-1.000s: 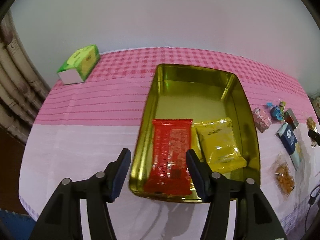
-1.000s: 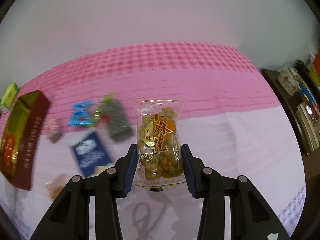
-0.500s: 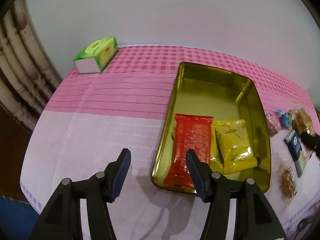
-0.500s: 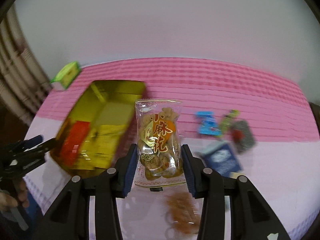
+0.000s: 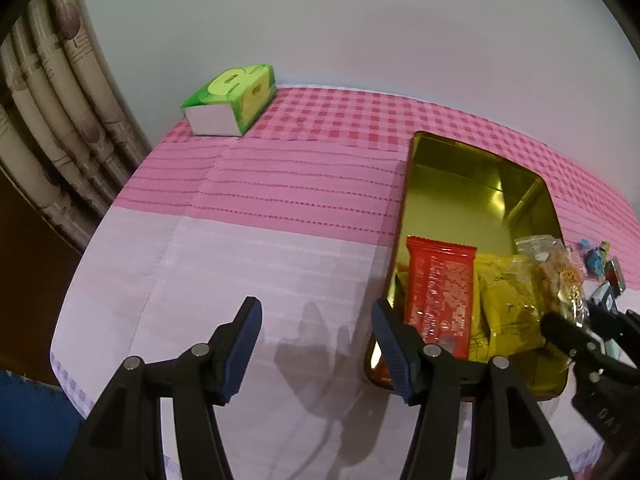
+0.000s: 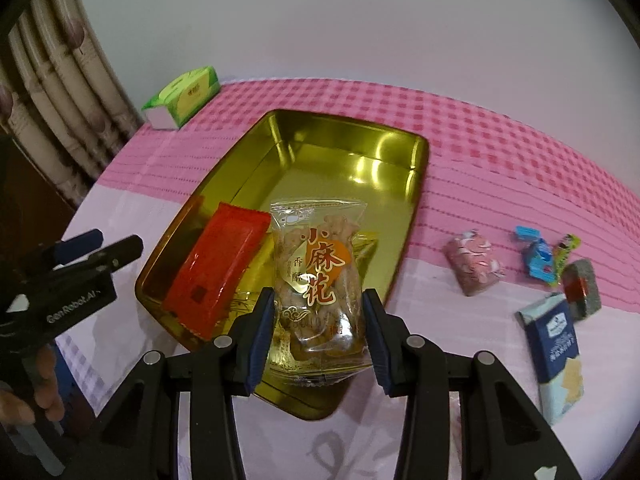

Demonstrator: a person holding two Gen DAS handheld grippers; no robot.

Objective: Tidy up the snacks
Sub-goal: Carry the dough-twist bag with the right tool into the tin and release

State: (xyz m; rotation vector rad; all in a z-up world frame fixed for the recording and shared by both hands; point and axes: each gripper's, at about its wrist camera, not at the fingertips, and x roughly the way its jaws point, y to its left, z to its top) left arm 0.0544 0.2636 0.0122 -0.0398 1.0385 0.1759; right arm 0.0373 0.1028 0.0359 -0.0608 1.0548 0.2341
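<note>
My right gripper (image 6: 319,330) is shut on a clear packet of fried dough twists (image 6: 318,276), held upright over the near end of the gold tin tray (image 6: 348,140). A red wrapper (image 6: 218,270) and a yellow packet (image 6: 366,244) lie in that end of the tray. In the left wrist view the tray (image 5: 472,160) sits at the right with the red wrapper (image 5: 438,292), the yellow packet (image 5: 506,304) and the held dough twist packet (image 5: 554,268). My left gripper (image 5: 316,332) hangs open and empty over the cloth, left of the tray.
A green tissue box (image 5: 230,100) stands at the table's far left corner, by a curtain (image 5: 52,120). Right of the tray lie a pink candy bag (image 6: 476,268), blue candies (image 6: 538,256), a grey packet (image 6: 582,292) and a dark blue cracker packet (image 6: 556,348). A hand (image 6: 36,384) holds the left gripper.
My right gripper has swung left with the dough twist packet, from over the loose snacks to above the tray. The left gripper has shifted left, away from the tray.
</note>
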